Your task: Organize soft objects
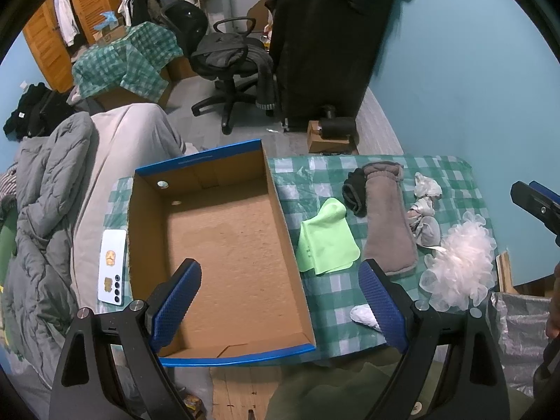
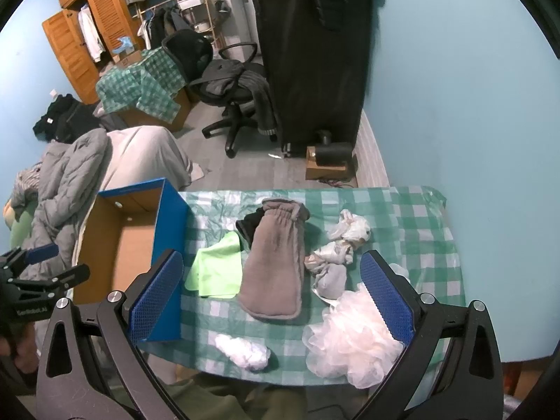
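An open cardboard box with blue rim (image 1: 224, 161) (image 2: 171, 217) stands empty on the left of a green-checked table (image 1: 332, 297) (image 2: 420, 217). Right of it lie a light green cloth (image 1: 325, 241) (image 2: 217, 269), a grey mitten (image 1: 388, 217) (image 2: 276, 266) over a black sock (image 1: 353, 192) (image 2: 248, 227), crumpled pale socks (image 1: 425, 217) (image 2: 336, 259), a white mesh pouf (image 1: 458, 269) (image 2: 350, 343) and a small white wad (image 1: 364, 315) (image 2: 245, 350). My left gripper (image 1: 280, 304) is open over the box's near end. My right gripper (image 2: 269, 301) is open above the mitten and pouf.
A phone (image 1: 112, 266) lies left of the box beside a grey duvet (image 1: 45, 210). An office chair (image 1: 227, 59), a black wardrobe (image 1: 322, 42) and a brown box with a black roller (image 1: 332, 133) stand beyond the table. A blue wall (image 1: 472, 87) is on the right.
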The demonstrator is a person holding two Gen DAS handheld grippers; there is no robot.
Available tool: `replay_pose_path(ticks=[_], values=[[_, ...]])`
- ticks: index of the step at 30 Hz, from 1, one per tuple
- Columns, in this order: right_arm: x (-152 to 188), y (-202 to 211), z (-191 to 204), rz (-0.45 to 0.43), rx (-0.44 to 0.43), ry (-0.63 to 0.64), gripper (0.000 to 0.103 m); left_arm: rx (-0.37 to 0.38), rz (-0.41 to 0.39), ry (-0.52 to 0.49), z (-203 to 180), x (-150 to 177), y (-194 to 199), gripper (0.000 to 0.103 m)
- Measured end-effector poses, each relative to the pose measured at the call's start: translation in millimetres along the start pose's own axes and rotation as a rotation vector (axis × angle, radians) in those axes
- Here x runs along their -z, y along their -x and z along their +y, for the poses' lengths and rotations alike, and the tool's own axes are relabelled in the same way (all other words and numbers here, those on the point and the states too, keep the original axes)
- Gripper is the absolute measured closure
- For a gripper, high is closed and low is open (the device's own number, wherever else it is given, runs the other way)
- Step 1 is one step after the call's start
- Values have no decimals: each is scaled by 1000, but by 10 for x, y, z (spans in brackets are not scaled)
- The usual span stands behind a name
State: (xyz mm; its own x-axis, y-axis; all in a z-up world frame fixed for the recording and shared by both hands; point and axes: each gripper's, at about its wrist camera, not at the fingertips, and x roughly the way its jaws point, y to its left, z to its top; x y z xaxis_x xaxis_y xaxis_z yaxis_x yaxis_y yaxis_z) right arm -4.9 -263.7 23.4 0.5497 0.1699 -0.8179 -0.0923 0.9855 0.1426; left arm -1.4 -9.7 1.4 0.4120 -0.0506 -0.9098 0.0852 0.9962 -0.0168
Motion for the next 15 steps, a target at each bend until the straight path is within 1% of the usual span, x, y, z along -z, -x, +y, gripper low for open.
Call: replay_pose_path(ticks=[15], values=[[-7,-21,-19,7,-4,-2,2,11,9,-8,-29,-23,-17,11]])
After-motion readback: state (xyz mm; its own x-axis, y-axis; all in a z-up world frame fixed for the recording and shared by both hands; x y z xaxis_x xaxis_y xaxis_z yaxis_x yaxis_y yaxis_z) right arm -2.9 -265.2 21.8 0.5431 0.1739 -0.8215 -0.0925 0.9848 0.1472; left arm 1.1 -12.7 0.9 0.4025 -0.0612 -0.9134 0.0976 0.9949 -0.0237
